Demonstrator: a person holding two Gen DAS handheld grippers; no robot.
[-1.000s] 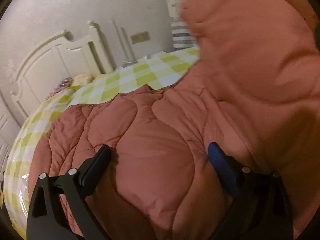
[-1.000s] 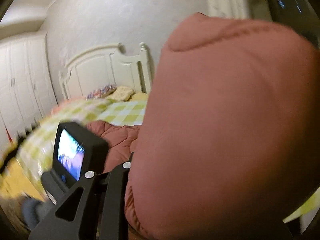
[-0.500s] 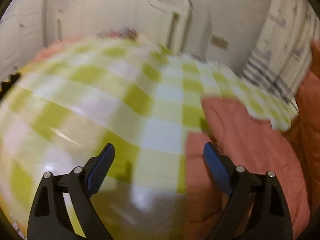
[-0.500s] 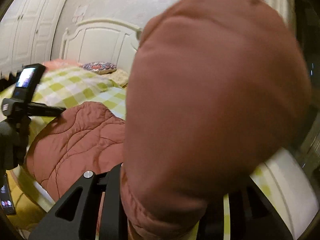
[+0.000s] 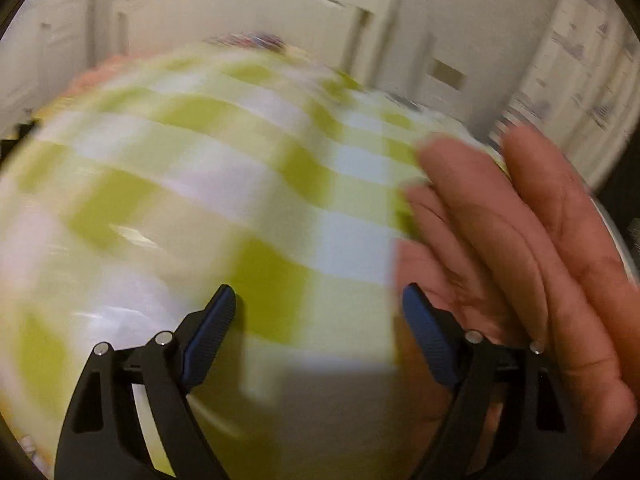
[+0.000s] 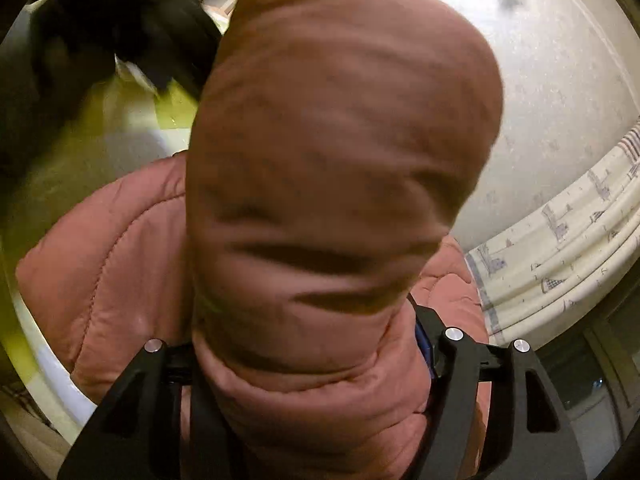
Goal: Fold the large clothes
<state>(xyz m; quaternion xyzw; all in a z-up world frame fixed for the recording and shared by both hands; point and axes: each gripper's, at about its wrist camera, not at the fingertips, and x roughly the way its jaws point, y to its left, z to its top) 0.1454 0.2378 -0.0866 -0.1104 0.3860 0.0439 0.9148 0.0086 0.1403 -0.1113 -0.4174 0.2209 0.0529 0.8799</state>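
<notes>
Left wrist view: the left claw [image 5: 318, 308] stands wide apart with nothing between its blue pads, over the blurred green-and-white checked bedsheet [image 5: 208, 184]; a bare hand [image 5: 532, 248] lies just to its right. In the right wrist view, the right claw [image 6: 304, 364] is clamped on a thick fold of the pink quilted coat [image 6: 332, 168], whose remaining part lies spread on the bed below.

puffy rust-pink quilted jacket [image 6: 340, 200], thick fold raised upright, remainder spread flat on the bed below
</notes>
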